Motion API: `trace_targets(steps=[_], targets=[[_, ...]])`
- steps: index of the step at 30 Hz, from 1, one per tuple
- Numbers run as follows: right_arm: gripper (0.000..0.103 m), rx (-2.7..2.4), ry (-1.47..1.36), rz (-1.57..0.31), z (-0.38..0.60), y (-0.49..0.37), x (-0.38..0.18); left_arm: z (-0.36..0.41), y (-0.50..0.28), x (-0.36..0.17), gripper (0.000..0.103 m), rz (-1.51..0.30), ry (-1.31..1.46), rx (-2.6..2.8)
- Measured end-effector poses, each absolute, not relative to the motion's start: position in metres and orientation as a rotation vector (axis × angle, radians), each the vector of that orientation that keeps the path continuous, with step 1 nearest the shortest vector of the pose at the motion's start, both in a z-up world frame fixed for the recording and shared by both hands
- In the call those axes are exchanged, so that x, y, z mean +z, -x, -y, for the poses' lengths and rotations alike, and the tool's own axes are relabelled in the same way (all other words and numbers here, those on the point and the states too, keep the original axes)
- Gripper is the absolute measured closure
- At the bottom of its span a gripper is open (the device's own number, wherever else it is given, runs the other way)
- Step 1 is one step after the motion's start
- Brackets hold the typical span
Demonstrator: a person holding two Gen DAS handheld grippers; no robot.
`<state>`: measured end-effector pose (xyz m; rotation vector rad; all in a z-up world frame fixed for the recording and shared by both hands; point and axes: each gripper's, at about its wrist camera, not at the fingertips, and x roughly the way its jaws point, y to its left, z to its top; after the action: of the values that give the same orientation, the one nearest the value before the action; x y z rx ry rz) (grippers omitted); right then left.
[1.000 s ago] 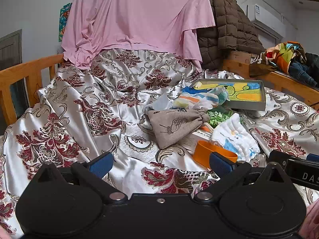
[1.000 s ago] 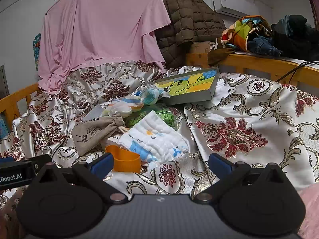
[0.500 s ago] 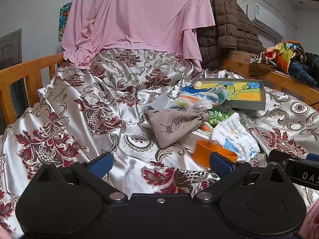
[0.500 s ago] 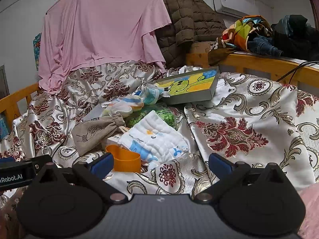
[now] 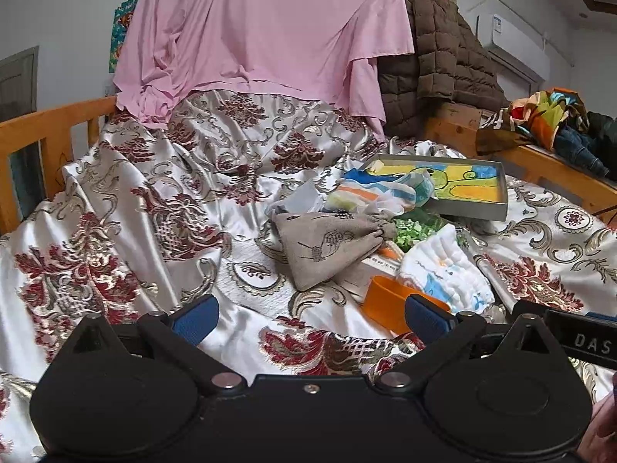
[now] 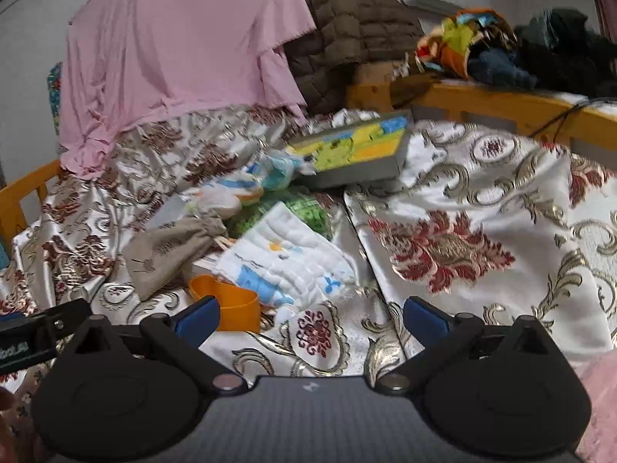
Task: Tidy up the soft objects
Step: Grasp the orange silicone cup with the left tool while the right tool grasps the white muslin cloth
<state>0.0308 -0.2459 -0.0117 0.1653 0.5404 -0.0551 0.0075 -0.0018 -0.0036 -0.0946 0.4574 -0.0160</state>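
Note:
A pile of soft things lies on the patterned bedspread [image 5: 115,231]: a grey drawstring pouch [image 5: 327,243], a folded white cloth with blue prints [image 5: 443,274], a striped cloth [image 5: 374,193] and a green fabric [image 5: 420,227]. The same pouch [image 6: 169,250] and white cloth [image 6: 285,262] show in the right wrist view. My left gripper [image 5: 308,316] is open and empty, short of the pouch. My right gripper [image 6: 312,316] is open and empty, just short of the white cloth.
An orange plastic cup [image 5: 389,305] lies beside the white cloth. A grey box with a colourful picture [image 5: 455,189] sits behind the pile. A pink sheet [image 5: 262,38] and brown jacket [image 5: 435,61] hang at the back. Wooden rails [image 5: 46,135] border the bed.
The right wrist view has tilted and shifted forward with some blur, so the right gripper is moving toward the pile. The left gripper has stayed still.

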Motion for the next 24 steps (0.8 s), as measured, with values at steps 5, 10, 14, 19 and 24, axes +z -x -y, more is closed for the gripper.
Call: trace_targets(steps=[5,10,14,19,24], targets=[[0.0,-0.047,-0.26,-0.638,0.266,-0.059,-0.015,0.007,-0.019,-0.014,0.001,-0.476,0.102,-0.068],[0.0,-0.025,-0.313,-0.661,0.291,-0.088,-0.015,0.011,-0.035,-0.024,0.001,-0.508,0.099,-0.133],[0.0,0.033,-0.303,-0.675,0.297,-0.114,-0.015,0.019,-0.053,-0.032,0.001,-0.538,0.087,-0.174],[0.0,0.137,-0.245,-0.663,0.296,-0.143,-0.02,0.028,-0.074,-0.041,0.001,-0.569,0.066,-0.224],[0.0,0.229,-0.082,-0.619,0.285,-0.162,-0.024,0.037,-0.098,-0.047,0.001,-0.593,0.004,-0.294]])
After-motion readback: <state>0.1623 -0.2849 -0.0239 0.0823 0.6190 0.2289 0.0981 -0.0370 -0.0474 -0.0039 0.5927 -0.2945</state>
